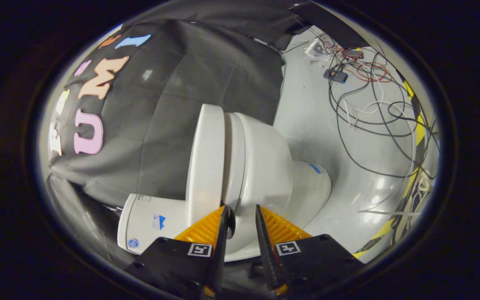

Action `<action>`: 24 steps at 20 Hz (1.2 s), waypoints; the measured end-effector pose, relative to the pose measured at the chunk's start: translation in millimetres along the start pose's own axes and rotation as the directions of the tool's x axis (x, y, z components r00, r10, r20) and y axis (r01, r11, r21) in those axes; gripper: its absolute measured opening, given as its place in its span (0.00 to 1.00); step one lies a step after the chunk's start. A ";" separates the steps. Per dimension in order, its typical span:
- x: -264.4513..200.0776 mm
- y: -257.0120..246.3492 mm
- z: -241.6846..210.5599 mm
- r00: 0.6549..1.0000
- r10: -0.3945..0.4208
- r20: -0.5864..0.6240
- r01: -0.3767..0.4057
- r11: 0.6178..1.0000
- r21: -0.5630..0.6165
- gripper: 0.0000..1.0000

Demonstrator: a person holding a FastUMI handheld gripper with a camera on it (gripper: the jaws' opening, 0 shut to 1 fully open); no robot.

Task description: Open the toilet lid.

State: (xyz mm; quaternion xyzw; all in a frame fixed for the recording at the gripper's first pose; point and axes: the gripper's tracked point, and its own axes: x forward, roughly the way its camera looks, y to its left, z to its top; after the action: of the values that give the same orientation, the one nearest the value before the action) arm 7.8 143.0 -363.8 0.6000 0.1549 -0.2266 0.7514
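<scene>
Camera is rolled sideways, so the toilet (261,166) reads as lying on its side against the black cloth wall (161,125). Leftmost is the tank (148,221), low beside the cloth, then the lid (206,162), a white slab seen edge-on, standing off the seat (233,158) with a thin dark gap between them that looks wider near the fingers. Judgement: lid seems partly lifted, not yet swung back to the tank, so most of the opening travel is left; exact angle hard to tell given the fisheye. Claw (242,214) sits right at the lid and seat rim, fingers moderately spread, a narrow gap between them. Left finger (223,225) tip lies at the lid's edge, seemingly slipped into the lid–seat gap; right finger (263,227) is over the bowl's outer wall. Contact likely on the left finger, but cannot confirm; nothing is pinched between both. Further right, bowl base on the pale floor (306,116), then tangled cables (369,104) and yellow-black tape (419,125) well apart from the toilet.
</scene>
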 end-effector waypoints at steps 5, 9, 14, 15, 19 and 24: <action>1.6 8.9 -3.9 0.999 0.032 -0.005 -0.032 0.999 0.024 0.11; 1.8 12.5 -3.6 1.000 0.013 0.011 -0.013 1.000 -0.001 0.04; 0.1 18.7 -3.0 0.999 -0.038 -0.015 0.037 0.995 -0.094 0.04; -0.8 19.8 -3.9 0.998 -0.052 -0.020 0.049 0.993 -0.109 0.04; -7.1 34.2 0.7 0.998 -0.061 -0.014 0.059 0.989 -0.133 0.03; -15.1 59.5 3.0 0.996 -0.094 -0.002 0.092 0.974 -0.208 0.02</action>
State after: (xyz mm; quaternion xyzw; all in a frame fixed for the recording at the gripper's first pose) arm 26.2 153.0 -306.1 0.5116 0.2100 -0.2406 0.7977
